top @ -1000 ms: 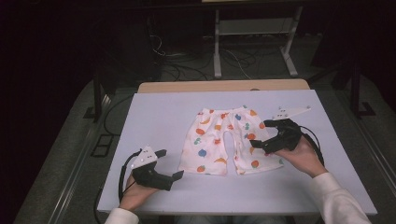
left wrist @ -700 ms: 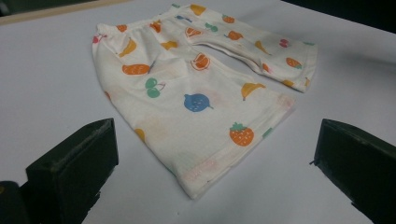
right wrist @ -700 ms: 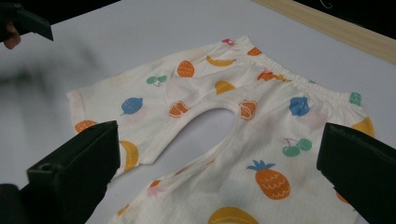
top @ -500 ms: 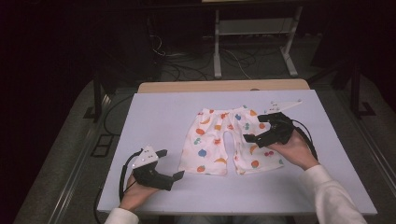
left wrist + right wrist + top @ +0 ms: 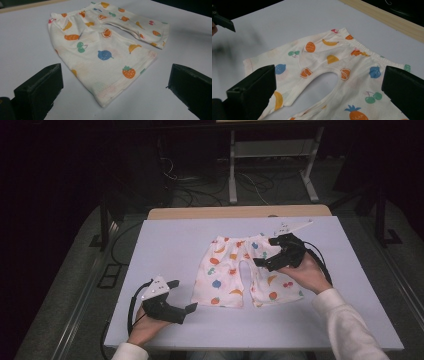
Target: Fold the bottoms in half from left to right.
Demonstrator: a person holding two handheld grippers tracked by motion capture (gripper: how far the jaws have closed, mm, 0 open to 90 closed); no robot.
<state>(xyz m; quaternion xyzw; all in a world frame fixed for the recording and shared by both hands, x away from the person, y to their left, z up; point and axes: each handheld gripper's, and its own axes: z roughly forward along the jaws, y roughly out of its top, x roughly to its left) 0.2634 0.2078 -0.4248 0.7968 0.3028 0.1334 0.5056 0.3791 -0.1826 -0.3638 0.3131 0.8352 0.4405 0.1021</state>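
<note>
A pair of small cream shorts [image 5: 231, 270] printed with coloured fruit lies flat at the middle of the pale table [image 5: 170, 240], waistband on the far side. My right gripper [image 5: 264, 252] hovers open over the shorts' right leg, near the crotch. In the right gripper view, the jaws stand wide apart around the shorts [image 5: 324, 57] and nothing is held between them. My left gripper [image 5: 182, 296] is open just above the table near the front edge, left of the shorts' left leg hem. The left gripper view shows that hem [image 5: 117, 87] lying between the wide jaws, untouched.
A wooden strip [image 5: 240, 212] runs along the table's far edge. Beyond it, a metal-legged stand [image 5: 270, 165] and loose cables [image 5: 200, 185] sit on the dark floor. The left gripper's jaw tip [image 5: 222, 21] is in the right gripper view's top left corner.
My right gripper has moved left and a little farther away, from the shorts' right edge to above the right leg. The left gripper and the shorts have stayed put.
</note>
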